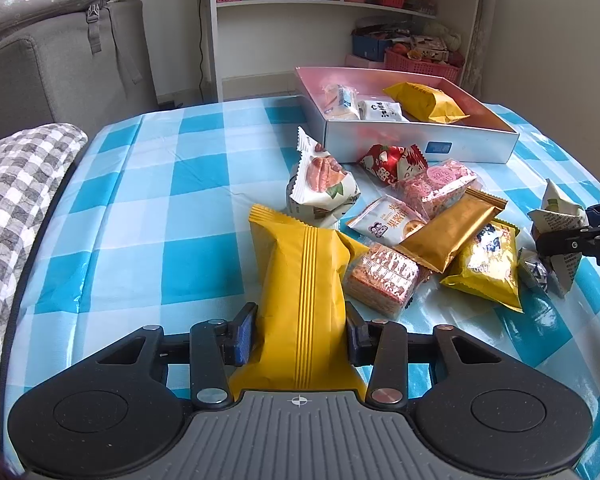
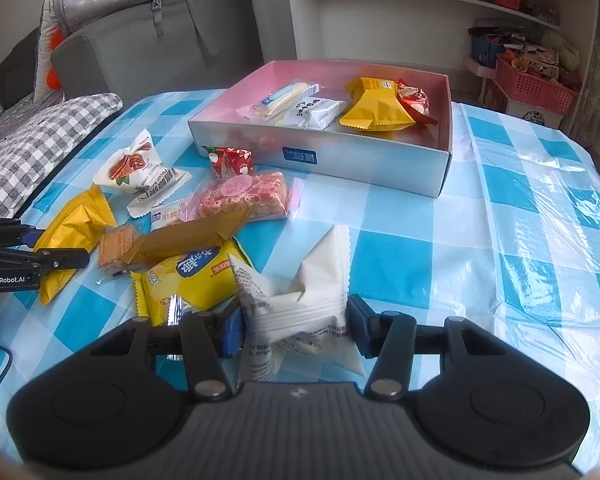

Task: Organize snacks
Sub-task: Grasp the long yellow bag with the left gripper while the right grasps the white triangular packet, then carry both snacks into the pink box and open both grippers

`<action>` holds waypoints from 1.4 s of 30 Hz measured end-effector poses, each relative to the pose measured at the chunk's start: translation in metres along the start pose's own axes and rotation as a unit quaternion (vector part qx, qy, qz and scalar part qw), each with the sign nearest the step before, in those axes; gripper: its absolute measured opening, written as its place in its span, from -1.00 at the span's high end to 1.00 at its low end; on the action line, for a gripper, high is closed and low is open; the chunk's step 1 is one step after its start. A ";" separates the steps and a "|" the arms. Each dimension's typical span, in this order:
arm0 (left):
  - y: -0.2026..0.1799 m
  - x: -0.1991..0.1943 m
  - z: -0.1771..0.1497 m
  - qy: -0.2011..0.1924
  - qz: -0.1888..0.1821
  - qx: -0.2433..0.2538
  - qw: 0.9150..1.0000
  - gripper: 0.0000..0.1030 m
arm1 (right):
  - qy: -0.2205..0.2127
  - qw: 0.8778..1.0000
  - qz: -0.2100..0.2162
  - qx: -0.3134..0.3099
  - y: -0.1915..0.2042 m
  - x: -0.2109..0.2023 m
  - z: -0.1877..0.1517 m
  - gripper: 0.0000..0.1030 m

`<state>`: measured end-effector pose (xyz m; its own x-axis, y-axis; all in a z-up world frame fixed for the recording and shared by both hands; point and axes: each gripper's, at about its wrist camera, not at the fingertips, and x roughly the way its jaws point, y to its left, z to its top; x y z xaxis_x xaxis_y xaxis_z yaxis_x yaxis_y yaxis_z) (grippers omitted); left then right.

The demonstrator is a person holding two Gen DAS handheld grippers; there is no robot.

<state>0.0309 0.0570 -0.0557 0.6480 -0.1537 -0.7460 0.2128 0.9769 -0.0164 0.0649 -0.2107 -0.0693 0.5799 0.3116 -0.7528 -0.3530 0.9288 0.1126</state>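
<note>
My left gripper (image 1: 300, 332) is shut on a long yellow snack packet (image 1: 300, 276), which also shows at the left of the right wrist view (image 2: 72, 220). My right gripper (image 2: 296, 326) is shut on a white snack packet (image 2: 300, 292), seen at the right edge of the left wrist view (image 1: 560, 216). A white box with a pink inside (image 2: 380, 160) (image 1: 420, 146) stands behind the pile and holds several packets. Loose snacks lie between: a pecan packet (image 1: 320, 180), a red packet (image 1: 392, 160), a pink bar (image 1: 436, 186), a gold bar (image 1: 448, 232), a yellow bag (image 1: 488, 268).
The table has a blue and white checked cloth (image 2: 520, 220). A grey checked cushion (image 1: 16, 200) lies at its left edge, with a grey sofa (image 1: 60, 72) behind. White shelves (image 1: 340, 0) and a pink basket (image 2: 532, 88) stand at the back.
</note>
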 end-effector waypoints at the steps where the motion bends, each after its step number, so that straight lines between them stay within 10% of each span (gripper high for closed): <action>1: 0.000 -0.001 0.001 0.000 0.000 0.001 1.000 0.22 | 0.000 1.000 -0.001 0.000 0.000 0.000 0.000 0.08; 42: -0.031 -0.007 0.076 -0.059 -0.041 -0.019 0.997 0.24 | -0.046 0.998 -0.037 0.038 -0.005 -0.011 0.058 0.09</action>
<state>0.0754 0.0167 0.0003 0.7112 -0.2464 -0.6583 0.2411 0.9652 -0.1009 0.1031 -0.2070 -0.0238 0.6677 0.2556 -0.6992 -0.2516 0.9614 0.1112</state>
